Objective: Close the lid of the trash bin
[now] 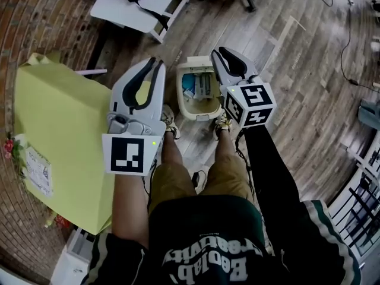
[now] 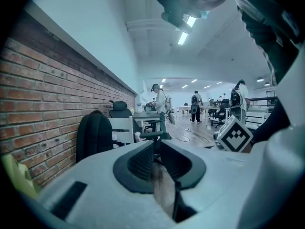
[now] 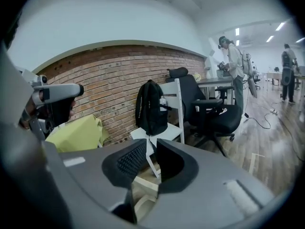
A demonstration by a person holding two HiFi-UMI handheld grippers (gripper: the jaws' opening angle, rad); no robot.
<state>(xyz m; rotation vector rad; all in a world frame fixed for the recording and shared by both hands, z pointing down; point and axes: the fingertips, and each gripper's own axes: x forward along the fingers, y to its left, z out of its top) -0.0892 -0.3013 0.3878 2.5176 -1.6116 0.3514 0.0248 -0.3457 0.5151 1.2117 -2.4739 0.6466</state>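
Observation:
A cream trash bin (image 1: pixel 189 108) stands on the wooden floor just ahead of the person's feet. It is open at the top, and blue and white rubbish shows inside. How its lid stands I cannot tell. My left gripper (image 1: pixel 155 63) hangs to the left of the bin, well above it, fingertips together and nothing between them; its own view (image 2: pixel 155 147) looks level into the room. My right gripper (image 1: pixel 218 53) hovers over the bin's right edge. In its own view (image 3: pixel 151 152) a narrow gap shows between the pads, with nothing in it.
A yellow-green covered table (image 1: pixel 59 129) fills the left, against a brick wall. A white chair (image 1: pixel 142 8) with a black backpack (image 3: pixel 151 109) stands beyond the bin, a black office chair (image 3: pixel 209 113) beside it. The person's shoes (image 1: pixel 170 122) flank the bin. Cables (image 1: pixel 347 34) lie far right.

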